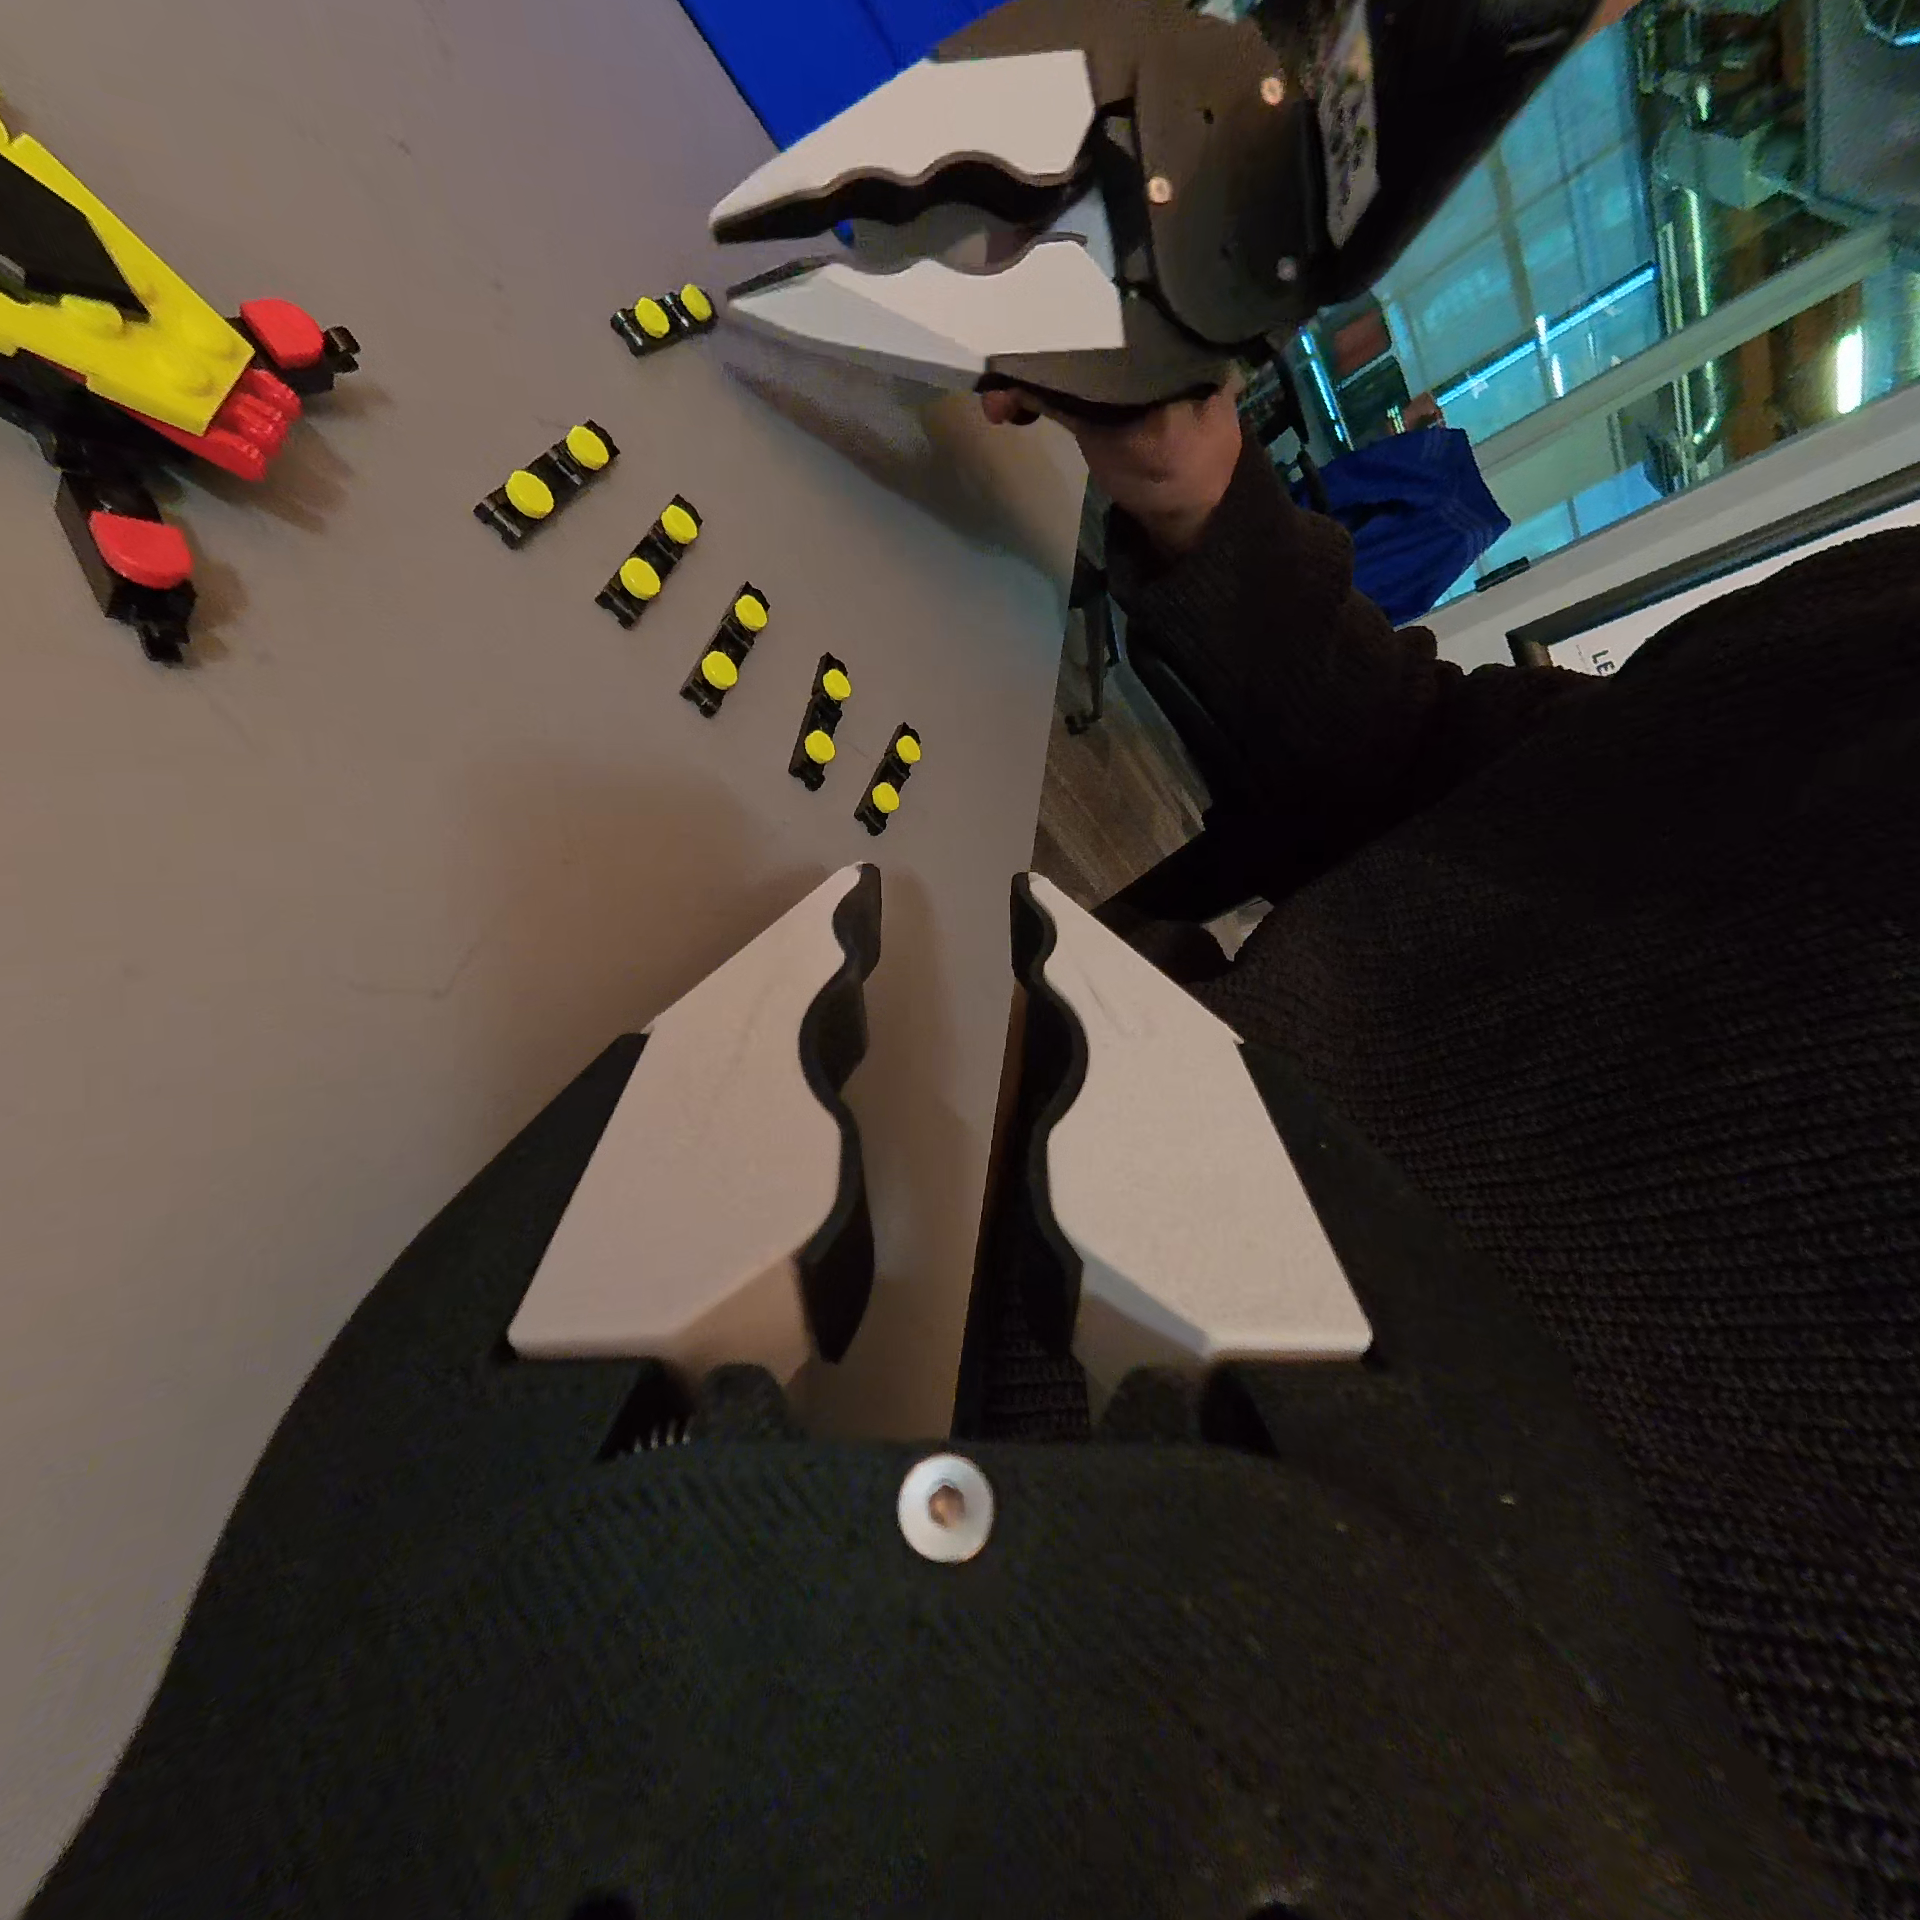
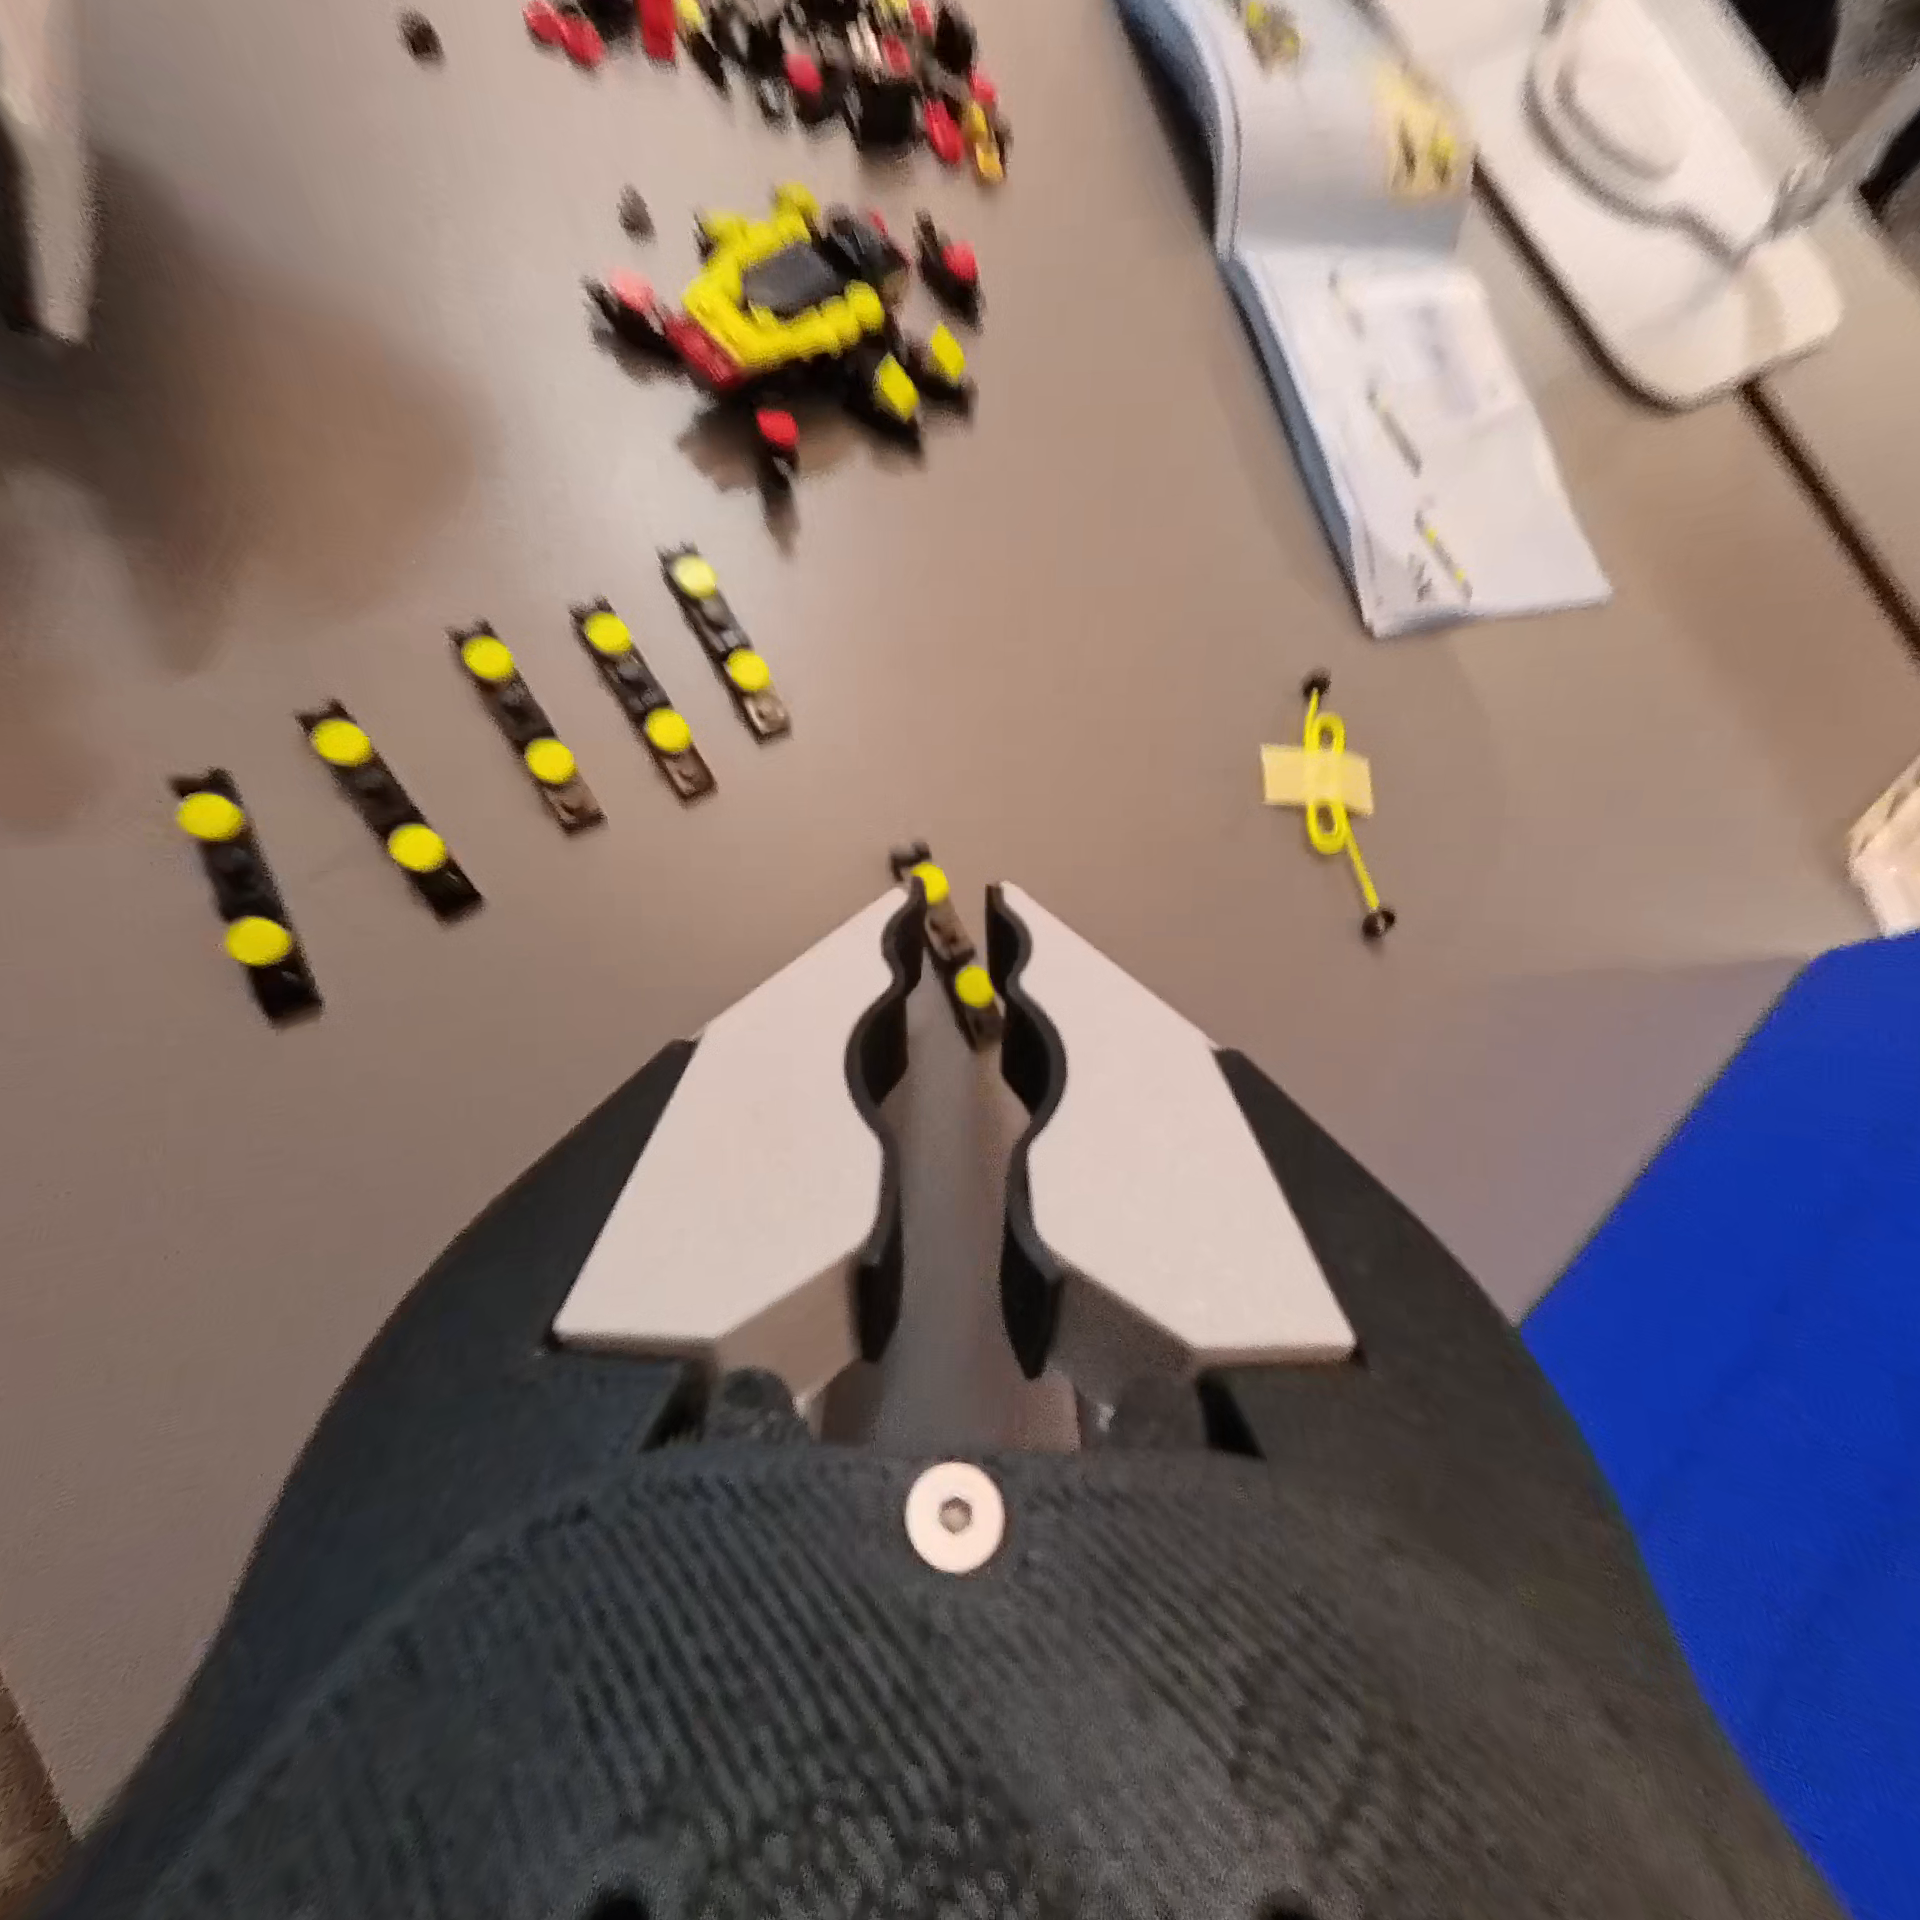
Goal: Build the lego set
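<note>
Several black strips with two yellow round tiles each lie in a row on the grey table (image 1: 312,935), for example one strip (image 1: 548,483) and another (image 2: 380,810). My right gripper (image 2: 951,899) is open, with its jaws a narrow gap apart. It hovers over a separate strip (image 2: 951,956) that shows between its fingers and lies on the table. In the left wrist view the right gripper (image 1: 725,260) has its tips beside that strip (image 1: 665,317). My left gripper (image 1: 945,888) is open and empty at the table's edge. A part-built yellow, black and red model (image 1: 125,343) (image 2: 790,301) sits beyond the row.
A pile of loose red, black and yellow pieces (image 2: 831,62) lies at the far side. An open instruction booklet (image 2: 1403,416) and a yellow string piece under tape (image 2: 1320,790) lie to the right. A blue surface (image 2: 1766,1351) is at the right. A person's dark sleeve (image 1: 1299,665) is beyond the edge. Left tips to right tips: about 15 centimeters.
</note>
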Demonstrator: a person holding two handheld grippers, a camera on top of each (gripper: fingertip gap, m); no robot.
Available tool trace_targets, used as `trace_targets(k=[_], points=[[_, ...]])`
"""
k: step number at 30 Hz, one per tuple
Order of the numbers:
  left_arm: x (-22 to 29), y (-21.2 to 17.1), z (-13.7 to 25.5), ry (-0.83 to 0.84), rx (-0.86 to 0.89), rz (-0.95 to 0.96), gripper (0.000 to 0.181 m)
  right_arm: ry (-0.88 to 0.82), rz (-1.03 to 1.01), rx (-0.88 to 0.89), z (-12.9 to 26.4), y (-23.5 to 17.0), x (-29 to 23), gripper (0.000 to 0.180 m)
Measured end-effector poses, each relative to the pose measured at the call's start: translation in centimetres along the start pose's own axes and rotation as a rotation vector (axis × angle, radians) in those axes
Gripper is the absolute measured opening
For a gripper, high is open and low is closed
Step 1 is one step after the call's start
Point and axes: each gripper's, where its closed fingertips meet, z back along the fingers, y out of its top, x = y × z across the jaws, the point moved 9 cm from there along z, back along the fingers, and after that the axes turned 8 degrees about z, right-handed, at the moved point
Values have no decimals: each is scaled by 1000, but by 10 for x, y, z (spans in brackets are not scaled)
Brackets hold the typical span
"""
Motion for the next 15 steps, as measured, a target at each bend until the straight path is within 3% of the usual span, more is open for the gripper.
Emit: trace_targets(k=[6,15], points=[[-1,0,-1,1,-1,7,23,159,-12,140,-11,30,-27,14],[-2,0,-2,5,-8,4,24,262,-127,32,-33,22,-32,13]])
